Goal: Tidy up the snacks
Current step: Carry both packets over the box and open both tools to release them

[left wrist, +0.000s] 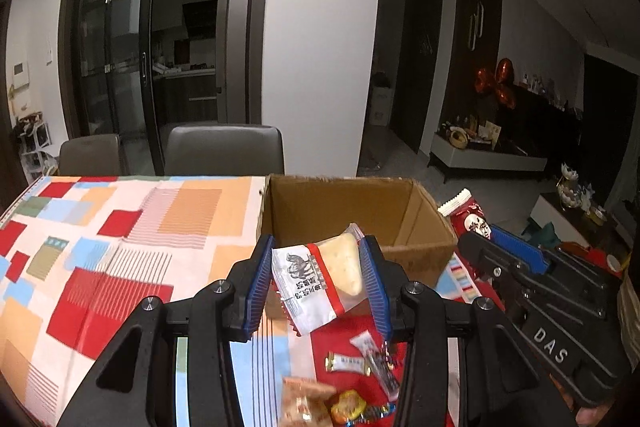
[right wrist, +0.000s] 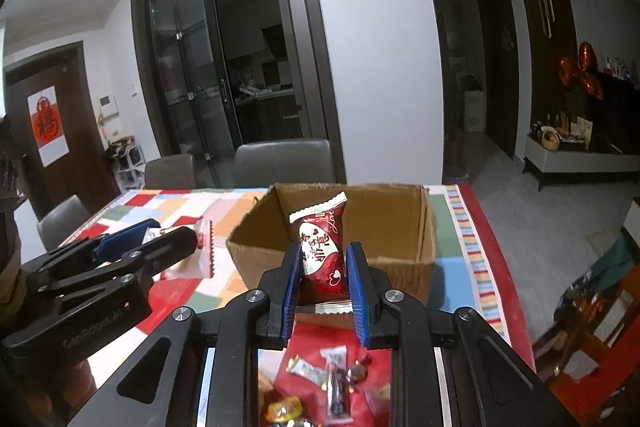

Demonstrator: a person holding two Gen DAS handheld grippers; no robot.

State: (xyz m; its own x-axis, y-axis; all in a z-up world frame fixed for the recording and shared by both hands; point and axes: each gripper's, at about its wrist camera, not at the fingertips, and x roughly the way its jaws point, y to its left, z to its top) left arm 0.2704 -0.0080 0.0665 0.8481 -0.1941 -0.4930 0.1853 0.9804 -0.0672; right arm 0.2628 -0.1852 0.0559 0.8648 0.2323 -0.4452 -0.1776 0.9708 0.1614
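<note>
Above a patchwork tablecloth, left claw clamps a white camel-print packet, right claw a red heart-print packet.

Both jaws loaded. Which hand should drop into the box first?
Right, probably. The right gripper holds the red packet straight ahead of the cardboard box opening. The left gripper, with the white camel packet, faces the box's left corner.
</note>
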